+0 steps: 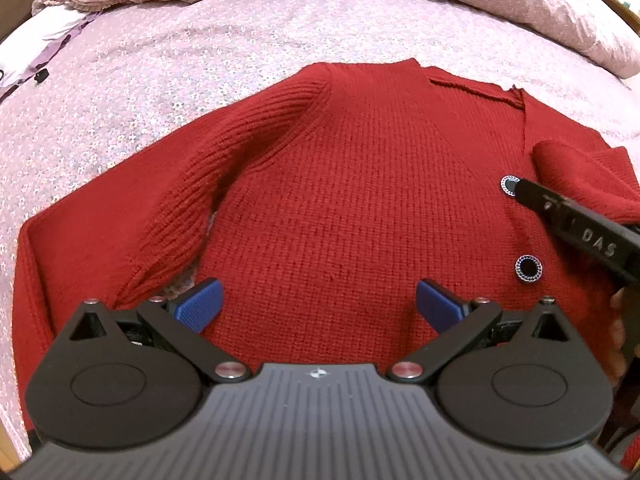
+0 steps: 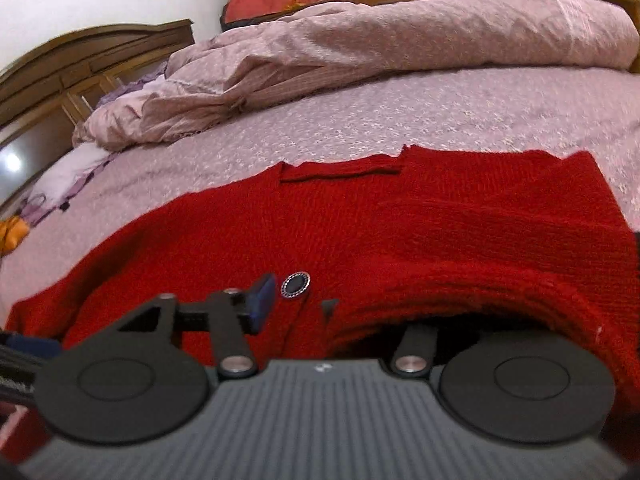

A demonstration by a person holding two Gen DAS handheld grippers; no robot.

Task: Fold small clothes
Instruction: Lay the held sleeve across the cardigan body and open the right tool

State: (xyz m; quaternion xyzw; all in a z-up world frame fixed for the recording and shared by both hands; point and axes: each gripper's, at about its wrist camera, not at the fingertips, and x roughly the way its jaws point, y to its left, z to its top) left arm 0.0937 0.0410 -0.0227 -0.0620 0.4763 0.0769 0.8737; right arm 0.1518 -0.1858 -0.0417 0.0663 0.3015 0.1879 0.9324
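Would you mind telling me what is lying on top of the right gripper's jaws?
A folded red sleeve of the red cardigan drapes over the right gripper. It covers one jaw completely; only the other jaw's blue pad shows.

The red knitted cardigan (image 1: 340, 184) lies spread flat on the pink flowered bedspread (image 1: 160, 80), its neckline toward twelve o'clock in the left wrist view and its hem toward six. One ribbed sleeve (image 1: 168, 208) runs from the shoulder out to about eight o'clock, while the other sleeve (image 1: 580, 176) is folded in over the body at three o'clock. Two round dark buttons with silvery rims (image 1: 529, 267) sit near the front edge toward four o'clock.
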